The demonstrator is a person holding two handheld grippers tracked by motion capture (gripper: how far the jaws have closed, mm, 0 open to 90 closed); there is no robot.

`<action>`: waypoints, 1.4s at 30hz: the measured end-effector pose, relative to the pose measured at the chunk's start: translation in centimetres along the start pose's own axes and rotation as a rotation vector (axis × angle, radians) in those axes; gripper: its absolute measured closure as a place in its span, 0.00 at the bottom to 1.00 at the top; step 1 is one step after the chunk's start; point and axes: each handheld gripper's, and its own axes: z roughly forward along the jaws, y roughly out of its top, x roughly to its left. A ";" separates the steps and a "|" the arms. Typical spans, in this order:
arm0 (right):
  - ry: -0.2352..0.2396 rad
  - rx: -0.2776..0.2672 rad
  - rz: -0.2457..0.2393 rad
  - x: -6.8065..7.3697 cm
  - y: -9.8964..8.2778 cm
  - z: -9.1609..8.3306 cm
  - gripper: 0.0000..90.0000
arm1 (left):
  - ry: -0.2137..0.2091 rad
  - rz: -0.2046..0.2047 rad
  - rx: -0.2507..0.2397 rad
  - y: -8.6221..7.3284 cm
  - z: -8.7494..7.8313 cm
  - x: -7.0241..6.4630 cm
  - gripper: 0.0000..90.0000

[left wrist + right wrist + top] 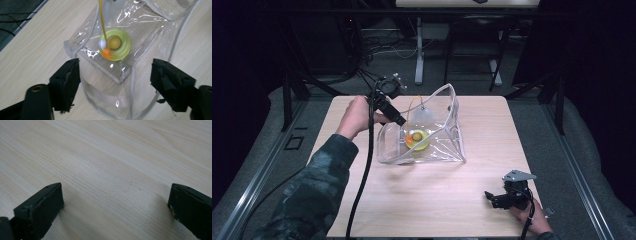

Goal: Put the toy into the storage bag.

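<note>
Count on the tabletop (422, 200): one clear plastic bag (439, 145), one yellow-green ring (417, 139) inside it, two claws, each held in one hand. The bag stands open near the middle of the wooden surface, its pale-edged mouth and handle loop raised toward the far side. The ring lies flat on the bag's floor, with an orange patch at its edge and a thin yellow cord (102, 20) rising from it toward the top of the left gripper view. The left claw (399, 120) hangs at the bag's left rim, pointed down and into the opening; the left hand (357, 116) grips its body, and a black cable (364, 170) trails from it toward the near edge of the tabletop. In the left gripper view its jaws stand wide apart with nothing pressed between the pads — the bag's near corner and rim lie in the gap, and the ring (115, 44) sits beyond and between the jaw tips, apart from both. The left claw (115, 82) is therefore open and holds nothing. The right claw (498, 198) rests at the near right corner of the tabletop, well apart from the bag, held by the right hand (532, 216). In the right gripper view its jaws are spread wide over bare wood (107, 170) — open, gripping nothing.
</note>
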 end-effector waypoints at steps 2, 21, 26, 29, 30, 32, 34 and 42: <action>0.000 0.000 0.000 0.0 0.0 0.0 0.00 | 0.010 -0.012 -0.013 -0.7 -0.7 0.2 0.19; 0.000 0.001 0.001 0.0 0.0 0.0 0.00 | 0.056 -0.128 -0.034 -8.4 -3.3 2.5 0.02; 0.000 0.001 0.001 0.0 0.0 0.0 0.00 | 0.057 -0.173 -0.034 -10.8 -2.8 3.0 0.00; 0.000 0.001 0.001 0.0 0.0 0.0 0.00 | 0.058 -0.185 -0.038 -11.9 -2.5 3.1 0.00; 0.000 0.001 0.001 0.0 0.0 0.0 0.00 | 0.058 -0.185 -0.038 -11.9 -2.5 3.1 0.00; -0.001 0.000 0.000 0.0 0.0 0.0 0.00 | 0.057 -0.196 -0.042 -12.7 -2.3 3.1 0.00; -0.001 -0.001 -0.003 0.0 0.0 0.0 0.00 | 0.061 -0.199 -0.039 -13.7 -1.9 3.1 0.00; -0.010 0.001 -0.008 0.0 0.0 0.0 0.00 | 0.070 -0.228 -0.045 -16.3 -0.7 3.2 0.00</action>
